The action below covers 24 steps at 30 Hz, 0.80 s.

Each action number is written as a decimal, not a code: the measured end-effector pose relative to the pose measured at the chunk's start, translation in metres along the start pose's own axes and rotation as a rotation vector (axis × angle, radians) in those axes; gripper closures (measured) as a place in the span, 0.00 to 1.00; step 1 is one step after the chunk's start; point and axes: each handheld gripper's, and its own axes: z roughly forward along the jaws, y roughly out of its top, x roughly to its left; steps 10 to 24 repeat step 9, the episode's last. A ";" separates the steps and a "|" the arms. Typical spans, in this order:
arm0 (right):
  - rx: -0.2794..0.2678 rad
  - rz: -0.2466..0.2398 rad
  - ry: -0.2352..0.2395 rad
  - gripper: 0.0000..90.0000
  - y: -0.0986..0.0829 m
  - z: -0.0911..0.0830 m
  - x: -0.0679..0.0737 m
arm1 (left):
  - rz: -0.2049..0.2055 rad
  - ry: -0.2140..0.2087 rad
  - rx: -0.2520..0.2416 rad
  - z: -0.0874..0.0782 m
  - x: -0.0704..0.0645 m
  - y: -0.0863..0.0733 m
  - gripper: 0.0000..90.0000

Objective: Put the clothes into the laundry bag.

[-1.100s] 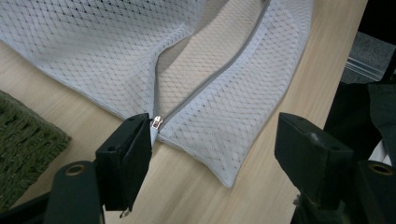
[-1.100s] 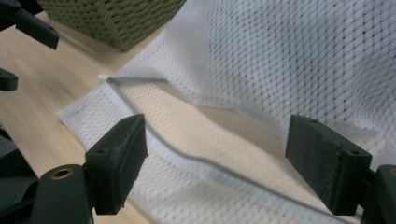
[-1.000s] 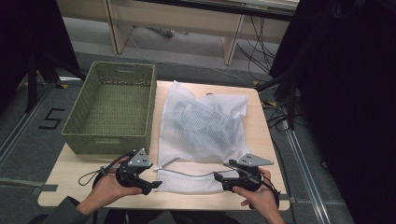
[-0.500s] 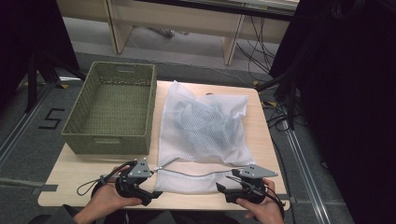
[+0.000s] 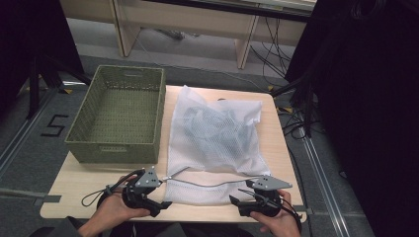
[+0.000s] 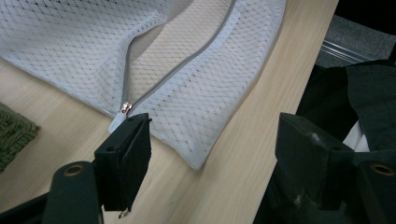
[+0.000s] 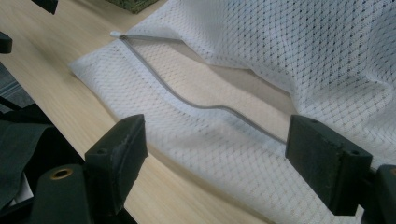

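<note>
A white mesh laundry bag [image 5: 217, 133] with grey cloth inside lies across the middle of the wooden table [image 5: 79, 185]. Its grey zipper [image 5: 207, 183] runs along the near flap, and the mouth gapes. In the left gripper view the zipper pull [image 6: 125, 108] sits just beyond the left jaw. My left gripper [image 5: 160, 202] is open at the bag's near left corner [image 6: 198, 161], holding nothing. My right gripper [image 5: 236, 203] is open at the near right, and its jaws stand either side of the flap and zipper [image 7: 205, 106] without touching them.
A green woven basket [image 5: 118, 116] stands empty on the left half of the table, touching the bag's left side. The table's near edge [image 5: 197, 217] runs just under both hands. Beyond the table are desk legs and cables on the floor.
Both hands have drawn back toward the near edge, away from the bag's flap. The bag and basket have not moved.
</note>
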 end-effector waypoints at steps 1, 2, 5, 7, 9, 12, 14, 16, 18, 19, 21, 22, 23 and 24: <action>0.000 -0.001 0.000 0.24 0.000 0.000 0.000 | 0.000 0.000 0.000 0.000 0.000 0.000 0.29; 0.000 -0.001 -0.001 0.24 0.000 0.000 0.000 | 0.000 0.000 -0.001 0.000 0.000 0.000 0.29; 0.003 0.001 -0.001 0.24 0.000 0.000 -0.001 | 0.010 -0.003 0.001 0.000 0.001 0.000 0.29; 0.003 -0.008 -0.012 0.24 0.000 0.000 -0.001 | 0.010 -0.005 0.000 0.001 0.001 0.000 0.29; 0.003 -0.007 -0.010 0.24 0.000 0.000 -0.001 | 0.010 -0.005 0.001 0.001 0.001 0.000 0.29; 0.003 -0.007 -0.010 0.24 0.000 0.000 -0.001 | 0.010 -0.005 0.001 0.001 0.001 0.000 0.29; 0.003 -0.007 -0.010 0.24 0.000 0.000 -0.001 | 0.010 -0.005 0.001 0.001 0.001 0.000 0.29; 0.003 -0.007 -0.010 0.24 0.000 0.000 -0.001 | 0.010 -0.005 0.001 0.001 0.001 0.000 0.29; 0.003 -0.007 -0.010 0.24 0.000 0.000 -0.001 | 0.010 -0.005 0.001 0.001 0.001 0.000 0.29; 0.003 -0.007 -0.010 0.24 0.000 0.000 -0.001 | 0.010 -0.005 0.001 0.001 0.001 0.000 0.29; 0.003 -0.007 -0.010 0.24 0.000 0.000 -0.001 | 0.010 -0.005 0.001 0.001 0.001 0.000 0.29; 0.003 -0.007 -0.010 0.24 0.000 0.000 -0.001 | 0.010 -0.005 0.001 0.001 0.001 0.000 0.29; 0.003 -0.007 -0.010 0.24 0.000 0.000 -0.001 | 0.010 -0.005 0.001 0.001 0.001 0.000 0.29; 0.003 -0.007 -0.010 0.24 0.000 0.000 -0.001 | 0.010 -0.005 0.001 0.001 0.001 0.000 0.29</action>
